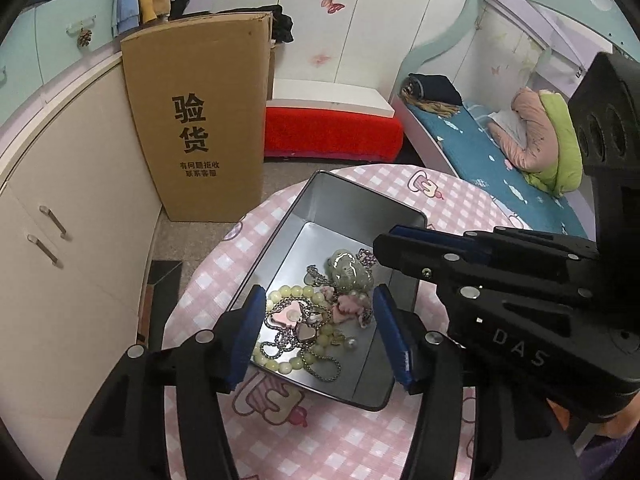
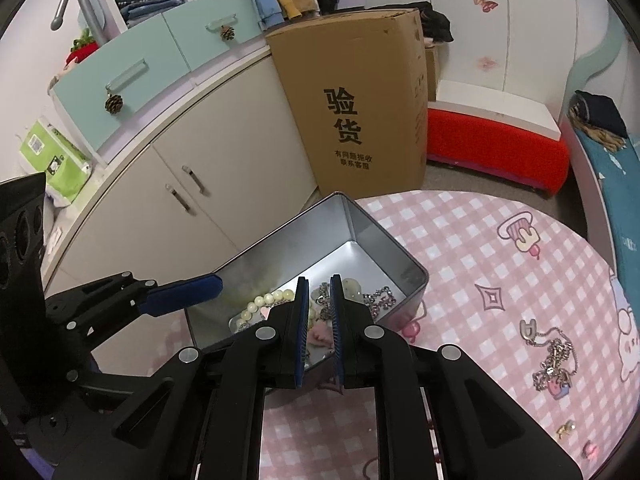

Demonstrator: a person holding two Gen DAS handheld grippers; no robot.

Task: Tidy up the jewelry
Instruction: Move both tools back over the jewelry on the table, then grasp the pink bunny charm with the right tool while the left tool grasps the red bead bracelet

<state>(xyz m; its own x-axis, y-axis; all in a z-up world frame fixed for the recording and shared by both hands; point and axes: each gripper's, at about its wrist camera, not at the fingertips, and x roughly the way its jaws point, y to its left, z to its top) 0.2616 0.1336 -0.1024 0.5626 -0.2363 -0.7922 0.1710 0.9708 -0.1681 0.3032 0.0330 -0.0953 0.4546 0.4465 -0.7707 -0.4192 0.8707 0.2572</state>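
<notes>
An open silver tin (image 1: 344,204) stands on the pink checked tablecloth (image 1: 340,440). Inside it lies a tangled jewelry pile (image 1: 312,320): pale bead strands, silver chains, a heart pendant, pink pieces and a green jade charm. My left gripper (image 1: 318,296) hangs open over the near end of the tin, with the pile below its blue pads and nothing gripped. My right gripper (image 2: 319,284) reaches in over the tin's right side, jaws almost together; I see nothing held between them. A silver necklace (image 2: 552,356) lies loose on the cloth to the right.
Two small trinkets (image 2: 566,428) sit near the table's front right edge. A tall cardboard box (image 1: 200,120) stands on the floor behind the table, a cream cabinet (image 1: 80,220) to the left, and a bed (image 1: 500,152) to the right.
</notes>
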